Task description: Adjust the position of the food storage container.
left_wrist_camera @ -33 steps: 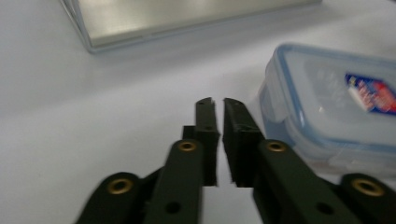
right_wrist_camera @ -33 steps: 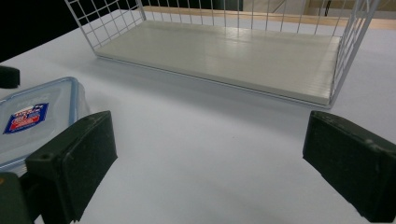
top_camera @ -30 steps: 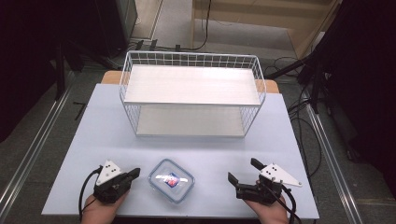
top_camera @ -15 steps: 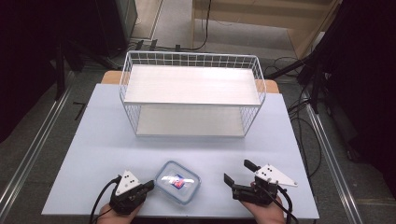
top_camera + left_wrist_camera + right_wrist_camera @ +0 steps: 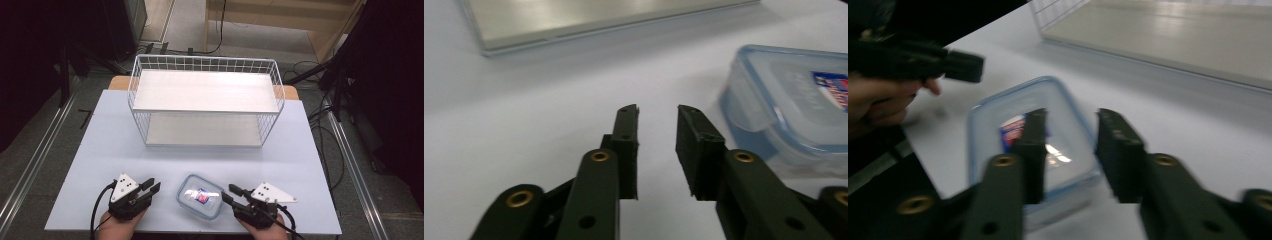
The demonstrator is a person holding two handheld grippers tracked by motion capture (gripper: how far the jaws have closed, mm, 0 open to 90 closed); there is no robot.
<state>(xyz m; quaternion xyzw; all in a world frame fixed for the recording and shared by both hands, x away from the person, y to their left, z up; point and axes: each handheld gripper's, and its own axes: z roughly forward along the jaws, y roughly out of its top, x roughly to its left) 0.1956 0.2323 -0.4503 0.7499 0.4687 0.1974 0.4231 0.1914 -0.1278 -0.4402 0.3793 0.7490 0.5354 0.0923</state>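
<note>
A clear plastic box with a blue-rimmed lid and a red-and-blue label (image 5: 200, 196) lies near the table's front edge. Left of the box, my left gripper (image 5: 152, 186) stands open, a short gap away with its tips pointing at it. Its own view shows nothing between the jaws of the left gripper (image 5: 656, 117) and the box (image 5: 794, 95) off to the right. My right gripper (image 5: 227, 193) is open, its tips close against the box's right edge. In the blurred right gripper view, the right gripper (image 5: 1070, 125) frames the box (image 5: 1063, 100); I cannot tell if they touch.
A white wire basket rack (image 5: 272, 82) with an upper shelf board and a lower board stands at the middle back of the pale blue table (image 5: 100, 145). Cables and dark stands lie on the floor around the table. A hand holds each gripper at the front edge.
My right gripper has crept left toward the box. The left gripper swung in toward the box, then drew back slightly. The box now sits a little further right and is turned.
</note>
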